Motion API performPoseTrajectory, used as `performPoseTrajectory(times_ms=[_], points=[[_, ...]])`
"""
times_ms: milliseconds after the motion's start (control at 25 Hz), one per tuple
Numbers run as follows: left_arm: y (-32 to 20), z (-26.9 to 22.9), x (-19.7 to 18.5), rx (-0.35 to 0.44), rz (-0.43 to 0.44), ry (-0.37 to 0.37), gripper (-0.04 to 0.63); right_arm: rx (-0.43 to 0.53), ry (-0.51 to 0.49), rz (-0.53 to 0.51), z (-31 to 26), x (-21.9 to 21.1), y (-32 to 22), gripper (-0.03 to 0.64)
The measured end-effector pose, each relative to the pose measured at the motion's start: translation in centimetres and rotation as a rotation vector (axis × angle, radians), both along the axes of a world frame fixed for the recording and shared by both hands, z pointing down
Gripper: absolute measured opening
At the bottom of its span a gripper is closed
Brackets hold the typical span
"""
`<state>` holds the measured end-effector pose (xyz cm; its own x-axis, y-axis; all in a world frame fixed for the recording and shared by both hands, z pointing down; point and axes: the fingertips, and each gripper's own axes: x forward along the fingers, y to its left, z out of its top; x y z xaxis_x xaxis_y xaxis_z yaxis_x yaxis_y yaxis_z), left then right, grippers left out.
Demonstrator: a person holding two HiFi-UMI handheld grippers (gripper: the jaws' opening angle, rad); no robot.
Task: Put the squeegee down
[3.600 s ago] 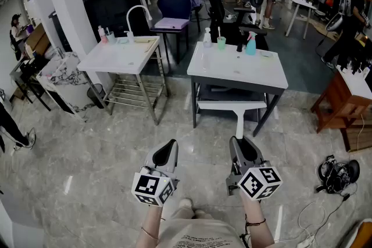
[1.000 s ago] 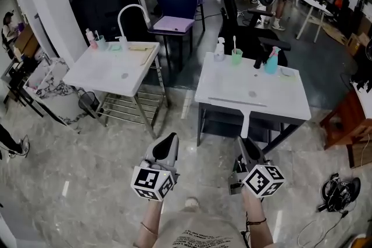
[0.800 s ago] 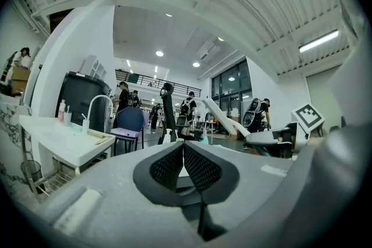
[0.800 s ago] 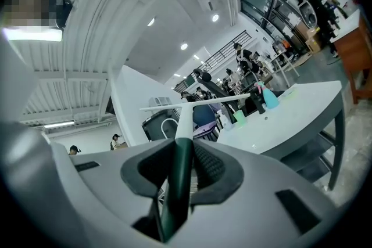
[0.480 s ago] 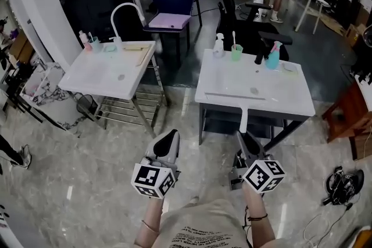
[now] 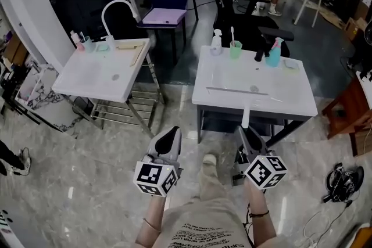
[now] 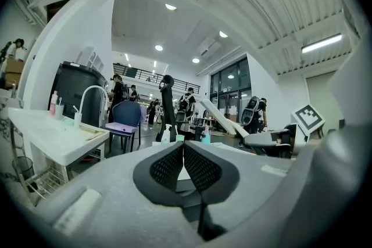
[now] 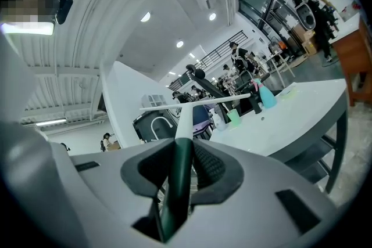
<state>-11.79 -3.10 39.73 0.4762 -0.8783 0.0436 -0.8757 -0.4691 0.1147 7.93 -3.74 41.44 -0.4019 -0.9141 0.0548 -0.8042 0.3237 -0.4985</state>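
Head view: the right gripper [image 6: 247, 135] holds the squeegee [image 6: 244, 115] by its handle, with the blade showing over the desk's [image 6: 290, 99] near half. The carry looks nearly done; next it needs lowering onto the desk, then release

Left gripper view: the left gripper [image 7: 183, 154] is closed and empty

Right gripper view: the jaws clamp the dark handle, and the blade reaches out ahead, above the desk

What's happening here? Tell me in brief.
A person holds a tool in each hand. The right tool is clamped on the squeegee by its dark handle, with the white blade out in front above the near part of the right-hand white table. The left tool is shut and empty. The squeegee has not been put down yet.
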Motion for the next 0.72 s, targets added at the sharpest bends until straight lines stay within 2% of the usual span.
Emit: performPoseTrajectory(times_ms=[400,720], points=[[-8.4,1.3,0.2,-0.035,-0.021,-0.007,0.023,-0.038,-0.002,0.005,1.5,0.8,-8.9,0.095],[-15.4,1.7,1.0,-0.074,-0.029,0.011,0.023,-0.066,0.037,-0.034,1.6,0.7,-15.9,0.095]])
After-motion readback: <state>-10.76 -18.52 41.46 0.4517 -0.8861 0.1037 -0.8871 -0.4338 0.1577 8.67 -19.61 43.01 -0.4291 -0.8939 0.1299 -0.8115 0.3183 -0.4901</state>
